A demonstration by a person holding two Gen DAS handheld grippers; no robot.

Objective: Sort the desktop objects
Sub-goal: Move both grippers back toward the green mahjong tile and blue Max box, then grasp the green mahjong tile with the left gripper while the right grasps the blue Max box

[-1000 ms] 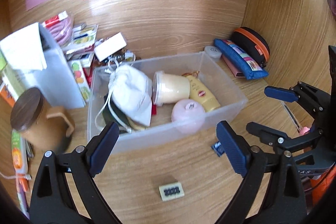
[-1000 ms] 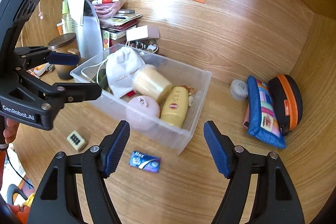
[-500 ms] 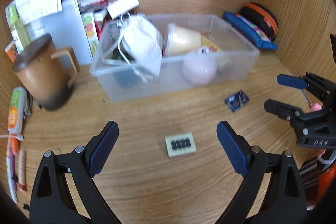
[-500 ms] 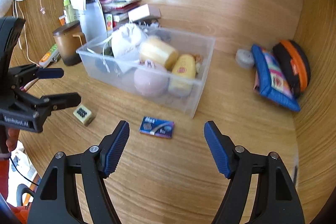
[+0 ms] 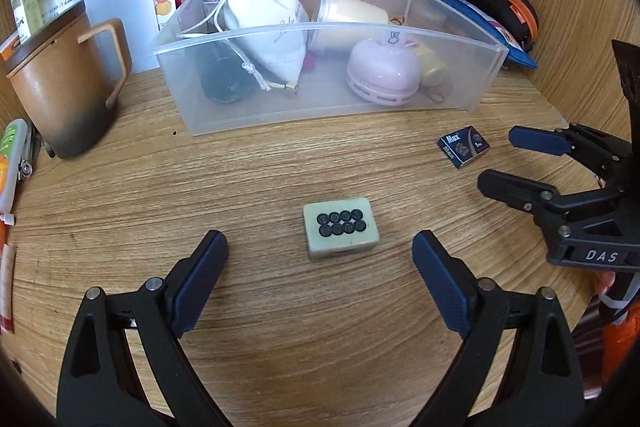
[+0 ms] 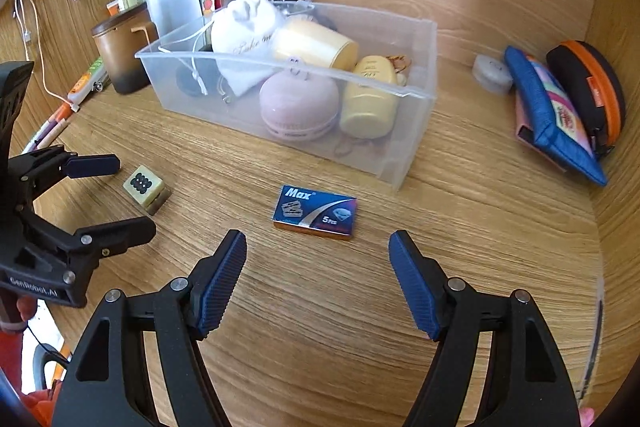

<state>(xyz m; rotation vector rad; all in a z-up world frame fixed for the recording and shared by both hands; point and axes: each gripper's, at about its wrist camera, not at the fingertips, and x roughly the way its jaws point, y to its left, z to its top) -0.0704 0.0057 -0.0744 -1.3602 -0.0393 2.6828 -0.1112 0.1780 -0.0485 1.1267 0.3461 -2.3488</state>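
A pale green tile with black dots [image 5: 340, 229] lies on the wooden desk, just ahead of my open, empty left gripper [image 5: 320, 267]. It also shows in the right wrist view [image 6: 143, 184]. A small blue "Max" box [image 6: 315, 211] lies just ahead of my open, empty right gripper [image 6: 318, 267]; it also shows in the left wrist view [image 5: 463, 146]. A clear plastic bin [image 5: 320, 107] behind them holds a white drawstring pouch [image 5: 264, 23], a pink round case [image 5: 382, 71], a cream jar and a yellow tube.
A brown lidded mug [image 5: 64, 83] stands left of the bin, with papers and a white holder behind it. Blue and orange-black pouches [image 6: 560, 107] and a small round container [image 6: 490, 73] lie at the right by the side wall. Pens lie at the far left.
Both grippers have dropped lower and closer to the desk. The tile now lies between the left fingers' line, the blue box between the right's. Both stay open.
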